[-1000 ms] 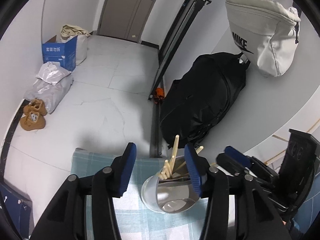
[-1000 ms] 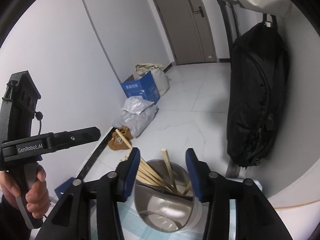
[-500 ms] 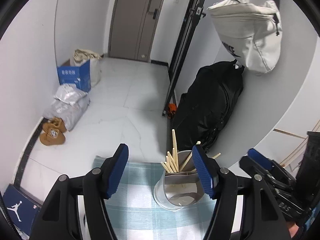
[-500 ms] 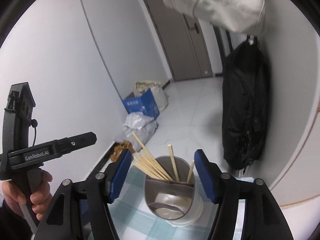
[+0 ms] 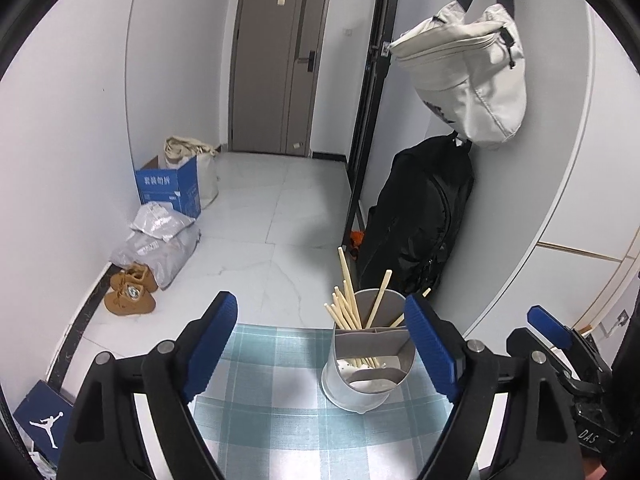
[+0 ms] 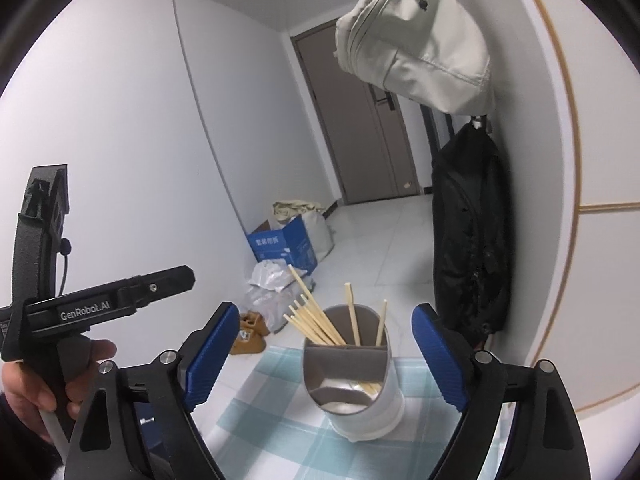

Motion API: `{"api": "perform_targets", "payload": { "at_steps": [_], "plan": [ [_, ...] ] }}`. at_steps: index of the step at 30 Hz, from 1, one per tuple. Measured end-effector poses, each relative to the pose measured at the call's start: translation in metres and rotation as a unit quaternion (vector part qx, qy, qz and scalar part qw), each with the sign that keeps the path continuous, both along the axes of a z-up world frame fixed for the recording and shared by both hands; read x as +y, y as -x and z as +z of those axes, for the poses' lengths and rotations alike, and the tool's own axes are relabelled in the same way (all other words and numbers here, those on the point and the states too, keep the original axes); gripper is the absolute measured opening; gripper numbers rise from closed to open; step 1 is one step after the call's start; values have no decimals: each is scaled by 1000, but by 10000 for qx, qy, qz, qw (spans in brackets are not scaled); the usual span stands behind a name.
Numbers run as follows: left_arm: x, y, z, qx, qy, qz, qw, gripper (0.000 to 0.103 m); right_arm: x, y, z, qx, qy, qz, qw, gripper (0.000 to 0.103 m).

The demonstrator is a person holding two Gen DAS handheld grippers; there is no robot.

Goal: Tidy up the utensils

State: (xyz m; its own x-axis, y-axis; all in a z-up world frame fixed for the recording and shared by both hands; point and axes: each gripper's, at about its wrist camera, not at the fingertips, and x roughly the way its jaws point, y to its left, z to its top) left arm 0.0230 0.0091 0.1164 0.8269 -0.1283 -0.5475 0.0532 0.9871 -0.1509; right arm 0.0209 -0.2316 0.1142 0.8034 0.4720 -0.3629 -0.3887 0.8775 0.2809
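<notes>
A table under a teal-and-white checked cloth (image 5: 280, 408) carries the work. On it stands a round grey metal utensil holder with inner dividers (image 6: 354, 376), upright, near the cloth's far right part in the left wrist view. Pale wooden chopsticks (image 6: 316, 320) sit in its rear compartments: a fanned bundle leaning left in one, two single sticks more upright in the next. The front compartment looks free of sticks.

The left gripper (image 5: 332, 344) hangs over the cloth with its blue-padded jaws spread wide and nothing between them; the holder sits just inside its right finger, apart from it. The right gripper (image 6: 324, 356) likewise has its jaws wide apart, framing the holder without touching it.

Judging by this, the sticks are already stowed and the step in hand is a retreat or a final tidy. To do that well, each gripper should draw straight back and upward, clear of the leaning stick tips, since a sideways brush could tip the bundle or nudge the light holder across the cloth. If the stray singles need gathering, one gripper would best steady the holder's wall first.
</notes>
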Motion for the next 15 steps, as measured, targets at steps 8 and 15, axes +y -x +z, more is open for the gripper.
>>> {"api": "perform_targets", "payload": {
  "at_steps": [8,15],
  "plan": [
    [-2,28,-10,-495,-136,134,9986,83,-13,31,-10,-420,-41,-271,9987,100],
    [1,45,-31,-654,-118,348,9972,84,-12,57,-31,-744,213,-322,9965,103]
  ]
}}
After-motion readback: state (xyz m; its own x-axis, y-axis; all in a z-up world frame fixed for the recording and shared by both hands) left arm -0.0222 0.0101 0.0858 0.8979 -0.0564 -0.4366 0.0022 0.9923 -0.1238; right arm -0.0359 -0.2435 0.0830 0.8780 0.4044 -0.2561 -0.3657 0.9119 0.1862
